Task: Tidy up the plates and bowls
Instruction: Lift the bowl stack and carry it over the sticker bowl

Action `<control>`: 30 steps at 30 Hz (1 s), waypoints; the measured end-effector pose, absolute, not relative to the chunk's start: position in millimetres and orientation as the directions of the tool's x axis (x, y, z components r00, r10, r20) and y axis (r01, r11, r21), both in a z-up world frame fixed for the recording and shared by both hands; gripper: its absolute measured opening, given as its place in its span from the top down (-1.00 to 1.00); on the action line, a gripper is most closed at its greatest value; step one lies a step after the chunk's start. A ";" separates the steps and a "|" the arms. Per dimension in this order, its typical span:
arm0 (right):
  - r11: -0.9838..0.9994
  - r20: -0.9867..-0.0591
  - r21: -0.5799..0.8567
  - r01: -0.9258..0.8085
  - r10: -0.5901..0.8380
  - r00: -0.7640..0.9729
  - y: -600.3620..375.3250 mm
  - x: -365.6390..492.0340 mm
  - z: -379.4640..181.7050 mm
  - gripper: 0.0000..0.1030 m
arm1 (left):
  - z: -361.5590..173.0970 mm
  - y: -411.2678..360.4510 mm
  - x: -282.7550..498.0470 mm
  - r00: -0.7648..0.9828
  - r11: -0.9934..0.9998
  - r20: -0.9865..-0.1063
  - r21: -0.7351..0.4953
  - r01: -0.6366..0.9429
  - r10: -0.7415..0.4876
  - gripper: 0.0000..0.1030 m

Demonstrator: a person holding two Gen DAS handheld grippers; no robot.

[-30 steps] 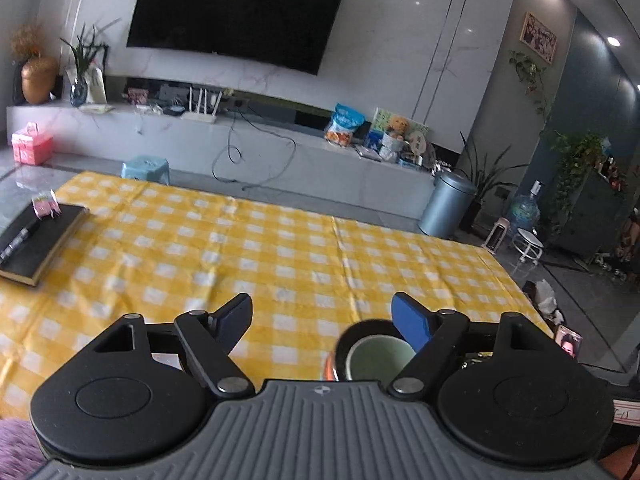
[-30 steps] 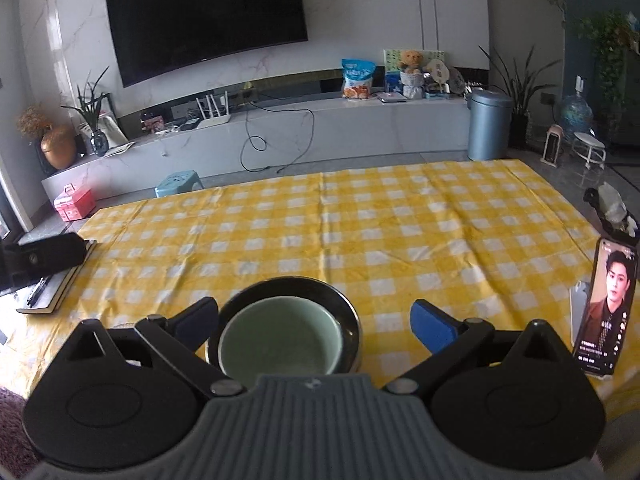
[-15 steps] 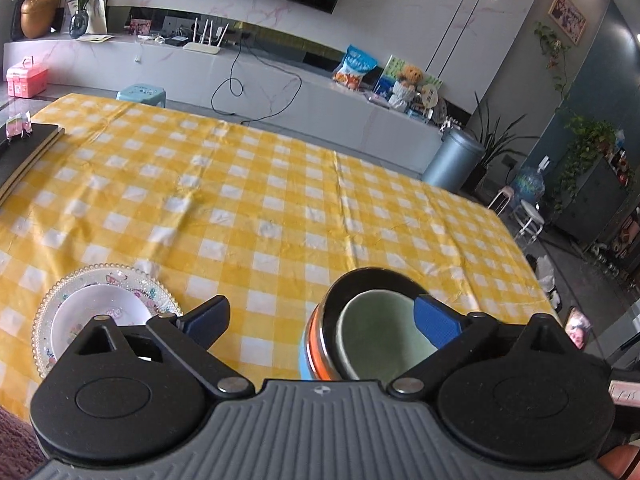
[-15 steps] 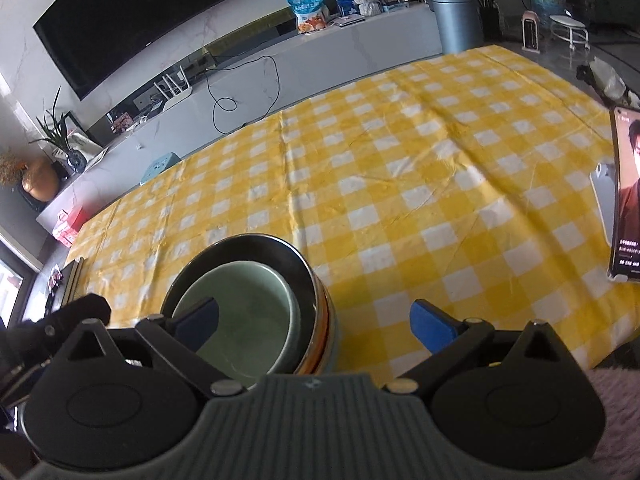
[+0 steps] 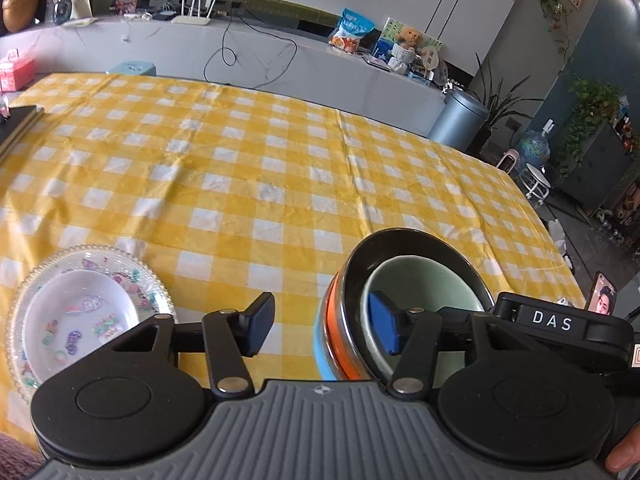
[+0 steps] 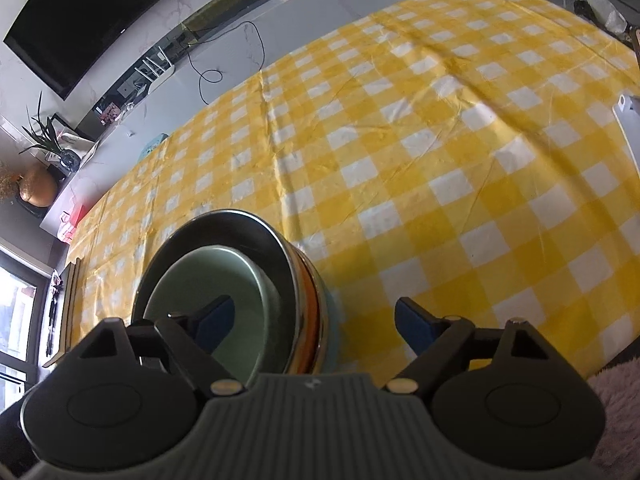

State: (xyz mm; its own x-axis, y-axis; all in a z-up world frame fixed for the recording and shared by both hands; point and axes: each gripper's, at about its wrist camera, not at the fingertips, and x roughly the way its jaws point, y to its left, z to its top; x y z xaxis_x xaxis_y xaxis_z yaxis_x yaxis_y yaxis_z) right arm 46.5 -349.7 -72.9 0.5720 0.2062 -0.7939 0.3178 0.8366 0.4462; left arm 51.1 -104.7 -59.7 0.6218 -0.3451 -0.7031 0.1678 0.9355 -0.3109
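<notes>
Both my grippers have dipped toward one stack of bowls [image 5: 400, 300], left gripper [image 5: 322, 330] and right gripper [image 6: 310, 326] spread wide. Only my left view shows one plate [image 5: 86, 312].

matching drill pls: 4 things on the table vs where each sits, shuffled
1. green bowl
2. floral plate
3. phone
4. steel bowl

A. far right edge of the table
B. nested in another bowl
C. left of the bowl stack
D. on an orange bowl

Pairs: 1-B, 2-C, 3-A, 4-D
</notes>
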 end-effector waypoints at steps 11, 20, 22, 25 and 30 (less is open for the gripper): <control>0.813 -0.805 0.487 0.320 0.276 0.525 -352.6 51.2 -81.5 -0.47 | -70.1 -106.2 60.7 0.544 0.891 -0.712 -0.415 0.184 -0.444 -0.18; 0.781 -0.803 0.521 0.344 0.311 0.509 -354.2 51.6 -85.1 -0.09 | -81.7 -108.9 70.5 0.480 0.874 -0.739 -0.462 0.150 -0.473 0.04; 0.778 -0.801 0.527 0.343 0.319 0.507 -353.5 52.4 -85.8 -0.03 | -82.3 -108.9 71.6 0.474 0.876 -0.746 -0.462 0.139 -0.469 0.09; 0.777 -0.798 0.534 0.333 0.334 0.502 -351.2 54.0 -86.5 0.05 | -82.3 -109.4 74.1 0.455 0.879 -0.761 -0.460 0.123 -0.462 0.11; 0.781 -0.797 0.533 0.326 0.335 0.503 -347.6 54.2 -86.0 0.09 | -84.8 -113.5 78.8 0.399 0.889 -0.802 -0.451 0.083 -0.444 0.12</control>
State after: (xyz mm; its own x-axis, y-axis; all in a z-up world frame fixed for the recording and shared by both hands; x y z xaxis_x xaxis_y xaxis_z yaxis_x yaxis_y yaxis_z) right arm 54.2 -347.6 -86.0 0.5032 0.3346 -0.7968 0.3255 0.7807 0.5335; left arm 78.8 -113.5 -84.8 0.3990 -0.4442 -0.8022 0.0830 0.8887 -0.4509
